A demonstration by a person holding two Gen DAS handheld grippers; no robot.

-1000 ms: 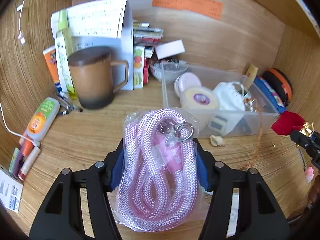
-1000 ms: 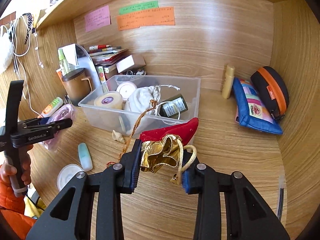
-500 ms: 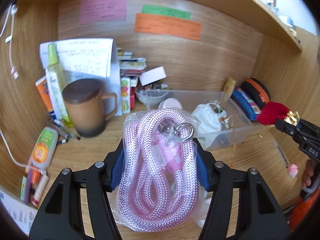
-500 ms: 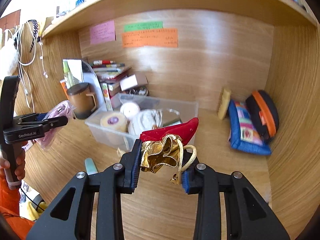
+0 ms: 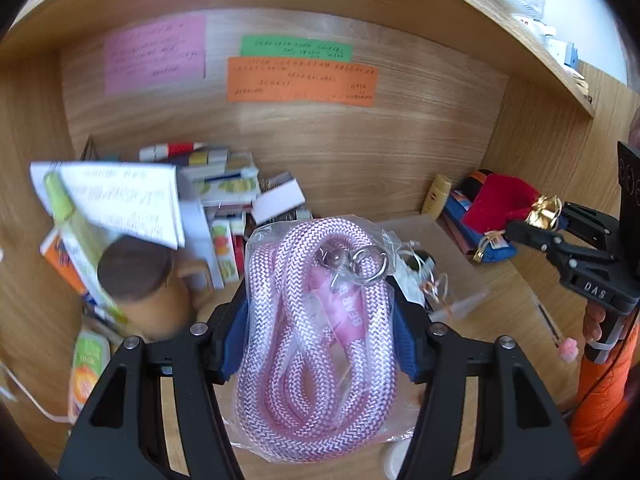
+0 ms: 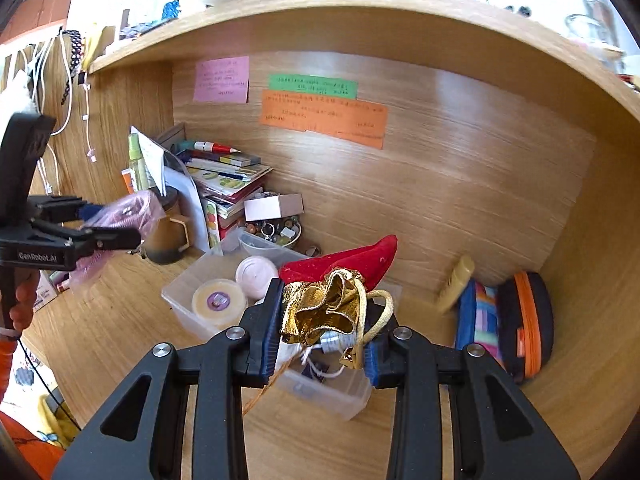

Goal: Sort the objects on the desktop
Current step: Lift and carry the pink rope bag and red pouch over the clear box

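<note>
At the left of the left wrist view a brown mug (image 5: pixel 148 292) stands on the worktop (image 5: pixel 508 300) before a stack of books (image 5: pixel 224 184). In the middle, the left gripper (image 5: pixel 320 332) has its fingers (image 5: pixel 234 344) clamped on the bagged pink rope (image 5: pixel 316 344), which fills the gap between them and sticks out above and below the pads, its metal clasp (image 5: pixel 356 266) at the top. Behind it lies the clear bin (image 5: pixel 440 248). In the right wrist view the bin (image 6: pixel 180 300) sits lower left of centre; above it the right gripper (image 6: pixel 324 336) pinches the gold neck of the red pouch (image 6: pixel 352 260), whose red body pokes up past the fingertips. At lower right lie a striped pouch (image 6: pixel 478 320) and an orange-zipped case (image 6: pixel 528 320).
</note>
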